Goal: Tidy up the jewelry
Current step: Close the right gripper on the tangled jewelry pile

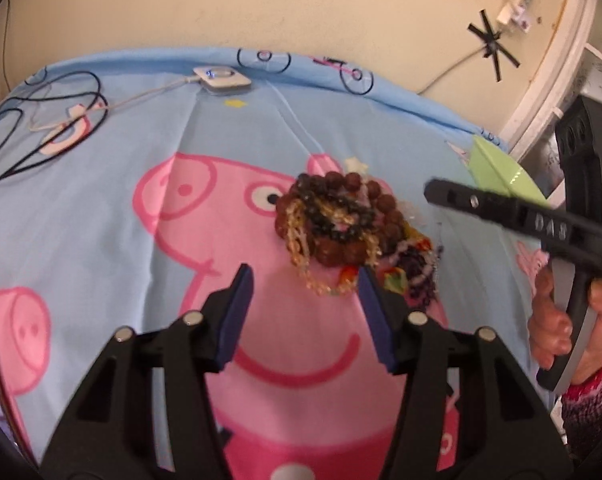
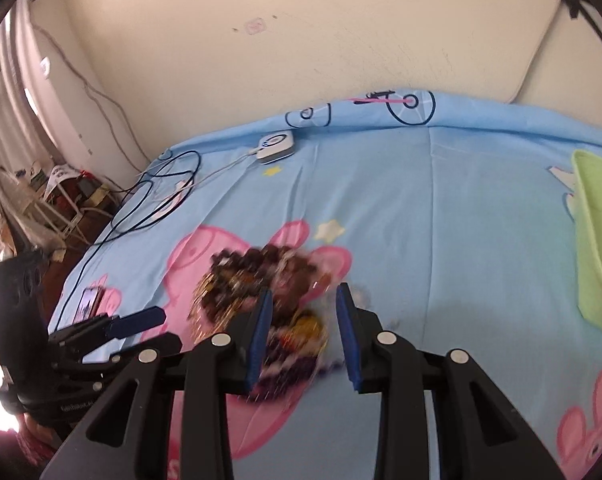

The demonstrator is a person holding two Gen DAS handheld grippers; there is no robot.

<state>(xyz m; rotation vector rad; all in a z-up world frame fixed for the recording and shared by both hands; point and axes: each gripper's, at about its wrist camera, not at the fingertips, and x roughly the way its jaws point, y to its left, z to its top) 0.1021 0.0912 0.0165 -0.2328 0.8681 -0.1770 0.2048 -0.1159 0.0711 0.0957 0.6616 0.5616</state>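
A tangled heap of beaded bracelets and chains, brown, black, gold and purple, lies on the light-blue bedsheet printed with a pink cartoon pig, with a pale green plastic tray well apart at its 3 o'clock. The left gripper hangs just short of the heap, which sits at its 1 o'clock, its blue pads spread moderately with nothing between them. The right gripper, gripped by a hand, hovers above the heap's 3 o'clock side, pads a narrow gap apart and clamping nothing that I can see.

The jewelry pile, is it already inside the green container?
No, the jewelry pile lies on the blue bedsheet, apart from the green container.
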